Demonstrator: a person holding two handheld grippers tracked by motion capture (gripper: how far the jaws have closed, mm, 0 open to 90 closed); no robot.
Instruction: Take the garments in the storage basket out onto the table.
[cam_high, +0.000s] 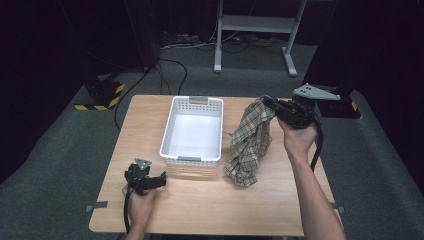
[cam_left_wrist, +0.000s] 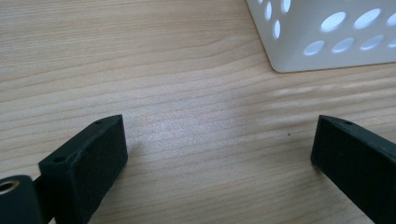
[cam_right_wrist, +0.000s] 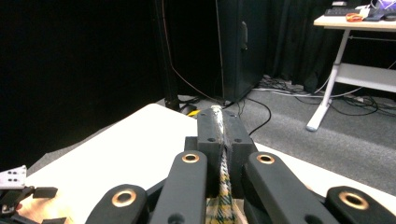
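Note:
A plaid cloth (cam_high: 248, 142) in tan and green hangs from my right gripper (cam_high: 270, 106), its lower end bunched on the table right of the white basket (cam_high: 192, 157). The right gripper's jaws are shut on the cloth's top edge; in the right gripper view the fabric (cam_right_wrist: 223, 186) is pinched between the two black pads. My left gripper (cam_high: 161, 180) rests low over the table near the basket's front left corner, jaws wide open with nothing between them. The left gripper view has bare wood between the pads (cam_left_wrist: 88, 163) and the basket corner (cam_left_wrist: 299, 51) beyond.
The wooden table (cam_high: 210, 210) has free surface in front of the basket and at its left. A metal desk frame (cam_high: 255, 30) stands on the grey floor behind, with cables and a black-and-yellow marked block (cam_high: 102, 95) at the back left.

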